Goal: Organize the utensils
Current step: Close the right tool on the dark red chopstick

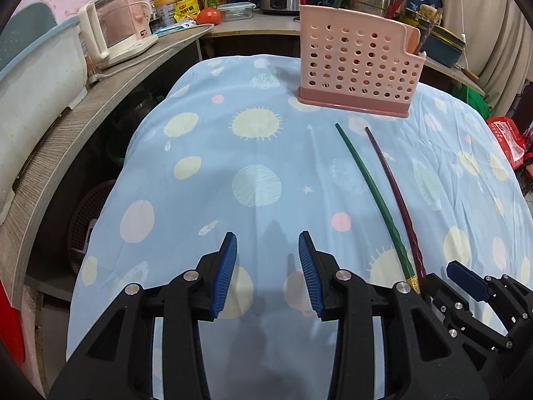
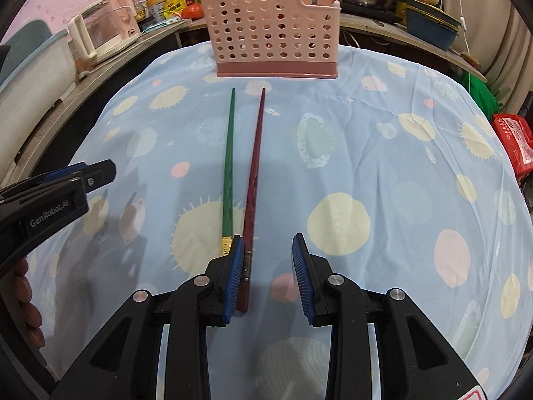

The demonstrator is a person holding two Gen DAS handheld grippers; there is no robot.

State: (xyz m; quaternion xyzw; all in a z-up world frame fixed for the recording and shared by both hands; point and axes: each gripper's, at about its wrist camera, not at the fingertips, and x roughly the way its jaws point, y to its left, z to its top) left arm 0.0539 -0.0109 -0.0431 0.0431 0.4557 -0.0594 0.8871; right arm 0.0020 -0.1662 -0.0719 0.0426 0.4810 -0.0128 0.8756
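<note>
- Currently at the reach-in step: no chopstick lifted yet, both lying flat on the planet-print tablecloth (image 2: 383, 140).
- Green chopstick (image 2: 228, 166): gold-banded butt end toward the grippers, tip toward the holder, just beside its red neighbour.
- Dark red chopstick (image 2: 254, 173): near-parallel to the green one, butt end lying between the right gripper's pads, close against the left-hand pad.
- Right gripper (image 2: 266, 266): jaws parted, nothing clamped; red chopstick inside the gap but not pinched.
- Left gripper (image 1: 268, 266): jaws parted, empty, only bare cloth between the pads; both chopsticks off to its right.
- Next move, by judgement: lower the right gripper, centre on the red butt end, close, lift, carry to the holder. Thin stick flat on soft cloth, likely to roll or slip; green one close enough to get nudged.
- Pink perforated utensil holder (image 2: 271, 30): upright at the far edge of the cloth, beyond the chopstick tips, well apart from both grippers. Reddish shapes dimly visible through the holes; exact contents cannot be told.
- Blue lidded tub (image 2: 429, 30) on the back counter: contents hidden.
</note>
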